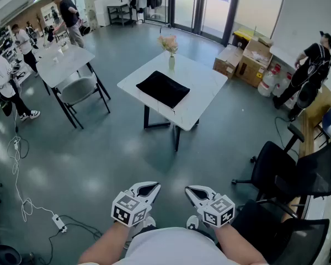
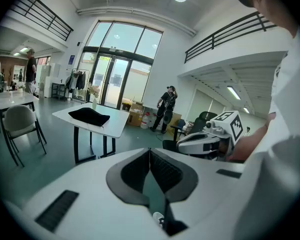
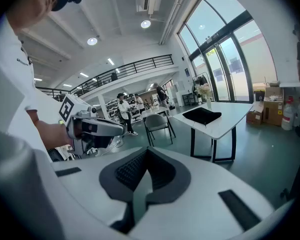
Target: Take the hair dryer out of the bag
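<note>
You cannot see the hair dryer in any view. The flat black cloth bag (image 1: 163, 89) lies near the middle of the white square tabletop (image 1: 207, 81), a bit toward its left corner. Its opening is too small and dark to make out, so you cannot tell what is inside it. A small white vase with pale flowers (image 1: 171, 59) stands close to the far corner of the same tabletop, apart from the bag. Past the table, by the glass doors, sit brown cardboard boxes (image 1: 252, 57) with their flaps up, and what they hold is too small to see. The black office chairs (image 1: 281, 175) on your right are cut off by the edge of the head view, and your arms are cut off at the bottom. Your left gripper (image 1: 153, 186) is closed tight with nothing in it. Your right gripper (image 1: 190, 190) is closed tight and empty too. Both are low in front of you, side by side over the grey floor (image 1: 99, 148), well apart from the table and the bag.
</note>
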Demonstrator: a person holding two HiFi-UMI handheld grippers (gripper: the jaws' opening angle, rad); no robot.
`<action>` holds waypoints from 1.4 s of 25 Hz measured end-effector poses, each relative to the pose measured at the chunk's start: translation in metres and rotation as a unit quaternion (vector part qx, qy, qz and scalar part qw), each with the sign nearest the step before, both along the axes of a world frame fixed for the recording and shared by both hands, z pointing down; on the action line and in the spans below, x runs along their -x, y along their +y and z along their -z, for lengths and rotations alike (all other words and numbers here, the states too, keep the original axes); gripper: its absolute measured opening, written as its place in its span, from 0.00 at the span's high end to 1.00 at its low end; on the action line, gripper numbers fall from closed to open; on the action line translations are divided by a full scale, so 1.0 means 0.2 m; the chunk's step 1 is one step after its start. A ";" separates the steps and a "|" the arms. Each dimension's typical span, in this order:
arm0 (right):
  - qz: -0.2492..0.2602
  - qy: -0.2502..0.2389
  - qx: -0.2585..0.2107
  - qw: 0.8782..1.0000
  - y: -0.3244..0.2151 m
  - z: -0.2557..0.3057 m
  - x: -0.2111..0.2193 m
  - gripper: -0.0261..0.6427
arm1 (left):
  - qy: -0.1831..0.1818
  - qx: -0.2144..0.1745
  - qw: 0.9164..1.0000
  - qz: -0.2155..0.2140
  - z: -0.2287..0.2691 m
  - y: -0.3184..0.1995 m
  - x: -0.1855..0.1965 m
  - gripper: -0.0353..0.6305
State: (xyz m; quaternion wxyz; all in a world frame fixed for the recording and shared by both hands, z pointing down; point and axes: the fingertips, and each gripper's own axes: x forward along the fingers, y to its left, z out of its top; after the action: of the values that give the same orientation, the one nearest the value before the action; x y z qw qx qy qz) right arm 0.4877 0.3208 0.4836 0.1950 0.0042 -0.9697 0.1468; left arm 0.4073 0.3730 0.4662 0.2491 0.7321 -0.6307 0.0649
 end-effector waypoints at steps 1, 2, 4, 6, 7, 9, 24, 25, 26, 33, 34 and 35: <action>0.000 0.000 0.000 1.000 0.00 0.00 0.00 0.94 | 0.000 0.000 1.000 -0.001 0.00 0.00 0.00 0.92; 0.000 0.000 0.000 1.000 0.00 0.00 -0.01 0.94 | -0.001 0.001 1.000 -0.001 0.00 0.00 -0.01 0.92; 0.000 0.000 0.000 1.000 0.01 0.01 0.00 0.94 | -0.002 0.001 1.000 -0.003 0.00 0.01 0.00 0.92; 0.000 -0.001 0.000 1.000 0.01 0.00 0.01 0.94 | -0.004 0.001 1.000 -0.003 0.01 0.01 0.01 0.92; 0.000 -0.001 0.001 1.000 0.01 0.00 0.01 0.94 | -0.005 0.000 1.000 -0.003 0.01 0.00 0.01 0.92; 0.000 0.000 0.001 1.000 0.01 0.00 0.02 0.94 | -0.006 0.000 1.000 -0.003 0.01 0.00 0.02 0.92; 0.007 0.040 -0.016 0.999 0.12 -0.07 0.16 0.94 | 0.010 0.010 1.000 -0.005 -0.06 0.07 0.13 0.92; 0.005 0.040 -0.014 0.999 0.13 -0.07 0.17 0.94 | 0.010 0.008 1.000 -0.007 -0.05 0.08 0.15 0.92; 0.001 0.040 -0.012 0.999 0.13 -0.07 0.19 0.94 | 0.010 0.007 1.000 -0.010 -0.06 0.09 0.16 0.92; -0.027 0.033 -0.015 0.999 0.23 -0.06 0.32 0.94 | 0.009 0.007 1.000 -0.022 -0.07 0.20 0.31 0.92; -0.030 0.033 -0.014 0.999 0.25 -0.06 0.34 0.94 | 0.007 0.007 1.000 -0.025 -0.07 0.22 0.33 0.92; -0.032 0.034 -0.013 0.999 0.26 -0.06 0.36 0.94 | 0.005 0.008 1.000 -0.027 -0.08 0.24 0.35 0.92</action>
State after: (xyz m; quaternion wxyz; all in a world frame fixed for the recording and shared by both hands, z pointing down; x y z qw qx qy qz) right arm 0.4156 0.3737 0.4962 0.2226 0.0426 -0.9638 0.1403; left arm 0.3370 0.4205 0.4819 0.2559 0.7475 -0.6087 0.0731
